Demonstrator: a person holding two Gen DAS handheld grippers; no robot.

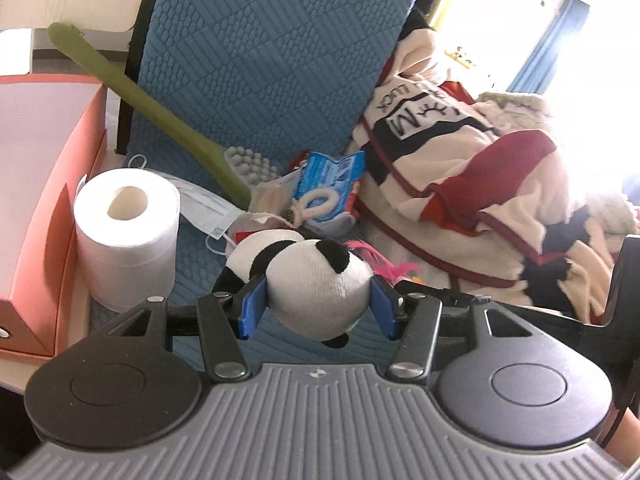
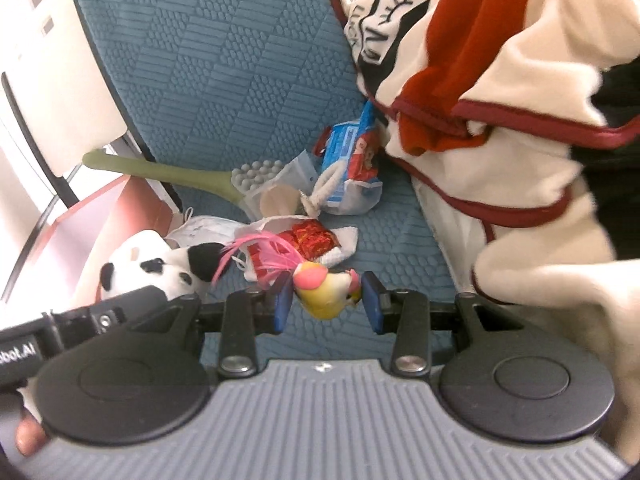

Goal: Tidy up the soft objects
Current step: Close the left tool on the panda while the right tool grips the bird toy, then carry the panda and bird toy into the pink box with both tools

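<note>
I hold a plush panda (image 1: 316, 284) in my left gripper (image 1: 318, 306), its blue pads (image 1: 252, 308) pressed into either side of the round white head so the soft body squashes a little and cannot slip. The toy hangs over the near part of the blue quilted mat (image 1: 260, 60), just beside an upright toilet paper roll (image 1: 126, 236) that stands against a coral storage box (image 1: 44, 200) at the mat's left edge. I judge that box the likely home for the soft toys, which would explain carrying the panda on that side.

My right gripper (image 2: 326, 300) brackets a small yellow bird toy (image 2: 324, 292) with pink feathers; the pads sit against its flanks, but whether they are truly clamped or only resting there I cannot tell. The bird is at the mat's near edge, next to the panda.

Further back, in the mat's middle, lies a jumble: a green silicone brush (image 1: 152, 112), a face mask (image 1: 208, 208), a blue snack packet (image 1: 332, 184) and red foil wrappers (image 2: 312, 240). A cream-and-red fleece blanket (image 1: 472, 184) is heaped along the right edge.
</note>
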